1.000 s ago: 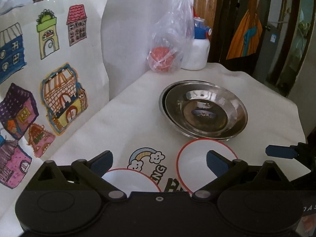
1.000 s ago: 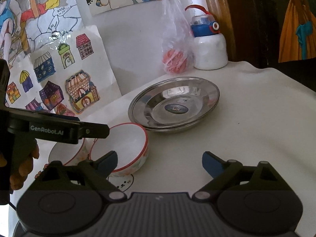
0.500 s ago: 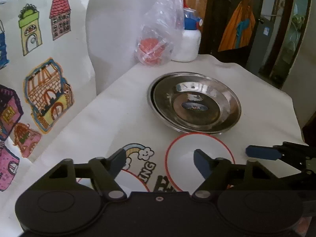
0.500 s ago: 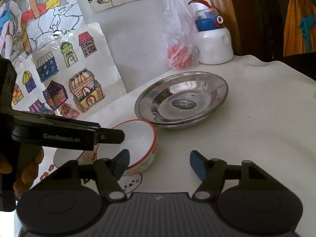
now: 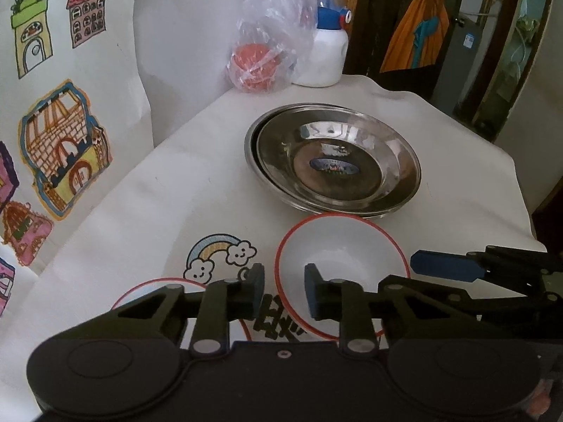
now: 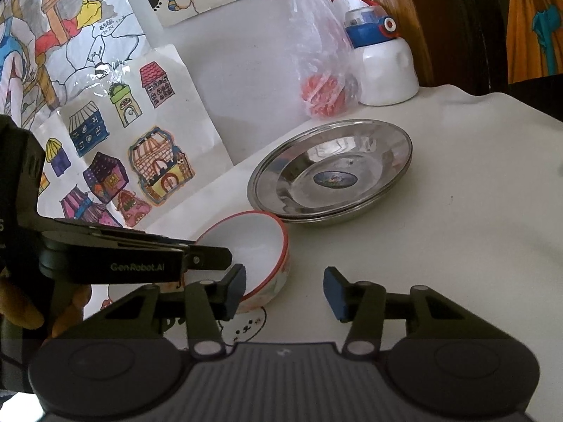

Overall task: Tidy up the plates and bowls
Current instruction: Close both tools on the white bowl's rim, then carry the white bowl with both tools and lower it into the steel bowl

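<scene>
A white bowl with a red rim [image 5: 337, 263] [image 6: 253, 242] stands on the tablecloth just in front of two stacked steel plates [image 5: 337, 165] [image 6: 330, 176]. My left gripper [image 5: 283, 292] is closing, with the bowl's near-left rim in the gap between its pads, which do not press on it. My right gripper [image 6: 285, 292] is also closing. The bowl's right wall lies between its fingers, with the left pad over the bowl's near side. A second red-rimmed bowl [image 5: 155, 286] sits to the left, mostly hidden behind my left gripper.
A plastic bag with a red object [image 5: 260, 59] and a white bottle with a blue cap [image 5: 325, 52] stand at the back. Sheets with house drawings [image 5: 63, 140] lean on the left. The table edge [image 5: 517, 190] runs along the right. A hand [image 6: 17, 309] holds the left gripper.
Both grippers' jaws have narrowed from wide open. The left gripper has tipped down and come in over the bowl's left rim. The right gripper has stayed beside the bowl.
</scene>
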Demonstrator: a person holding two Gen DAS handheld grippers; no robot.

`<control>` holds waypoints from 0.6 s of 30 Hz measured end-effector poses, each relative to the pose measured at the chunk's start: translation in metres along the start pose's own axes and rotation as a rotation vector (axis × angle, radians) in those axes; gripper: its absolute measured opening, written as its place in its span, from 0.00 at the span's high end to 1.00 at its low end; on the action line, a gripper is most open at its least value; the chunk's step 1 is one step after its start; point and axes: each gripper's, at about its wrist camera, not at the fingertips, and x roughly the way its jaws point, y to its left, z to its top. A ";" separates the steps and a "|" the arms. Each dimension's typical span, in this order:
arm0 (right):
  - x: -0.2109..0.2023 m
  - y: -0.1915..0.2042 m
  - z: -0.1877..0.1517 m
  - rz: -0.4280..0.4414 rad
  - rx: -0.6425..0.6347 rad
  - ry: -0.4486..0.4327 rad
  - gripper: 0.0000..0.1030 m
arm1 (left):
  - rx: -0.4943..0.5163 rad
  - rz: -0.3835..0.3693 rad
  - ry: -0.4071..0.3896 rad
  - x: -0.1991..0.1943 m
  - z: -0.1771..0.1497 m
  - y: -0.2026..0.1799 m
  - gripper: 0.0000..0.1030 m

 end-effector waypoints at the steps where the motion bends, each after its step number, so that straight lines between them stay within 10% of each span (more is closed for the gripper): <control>1: 0.000 0.000 0.000 0.004 0.004 0.003 0.50 | 0.000 -0.002 0.003 0.000 0.000 0.000 0.81; 18: 0.002 -0.002 -0.003 0.071 0.093 -0.001 0.73 | -0.031 -0.014 0.022 0.003 0.000 -0.002 0.88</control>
